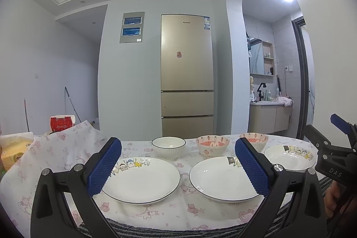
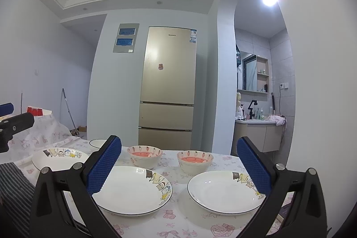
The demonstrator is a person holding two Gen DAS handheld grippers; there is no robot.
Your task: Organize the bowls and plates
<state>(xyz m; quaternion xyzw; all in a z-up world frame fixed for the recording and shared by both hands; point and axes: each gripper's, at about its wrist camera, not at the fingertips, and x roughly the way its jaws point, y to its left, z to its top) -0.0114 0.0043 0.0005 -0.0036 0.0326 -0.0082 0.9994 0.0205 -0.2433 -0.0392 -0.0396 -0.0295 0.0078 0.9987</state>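
Observation:
Three white plates with cartoon rims lie on the flowered tablecloth: the left plate [image 1: 142, 180], the middle plate [image 1: 221, 177] and the right plate [image 1: 290, 156]. Behind them stand a white ribbed bowl [image 1: 169, 147] and two pink strawberry bowls [image 1: 212, 145] [image 1: 256, 140]. My left gripper [image 1: 178, 166] is open and empty, hovering at the near table edge over the left and middle plates. My right gripper [image 2: 178, 168] is open and empty above the middle plate [image 2: 133, 189] and right plate [image 2: 225, 191]. The pink bowls [image 2: 144, 155] [image 2: 194, 161] sit just beyond.
The tablecloth [image 1: 156, 209] bulges up over something at the left. A yellow tissue pack [image 1: 13, 148] and a red box [image 1: 61, 123] sit beyond it. A gold fridge [image 1: 187, 73] stands behind the table. A striped cloth [image 2: 13, 184] hangs at the near edge.

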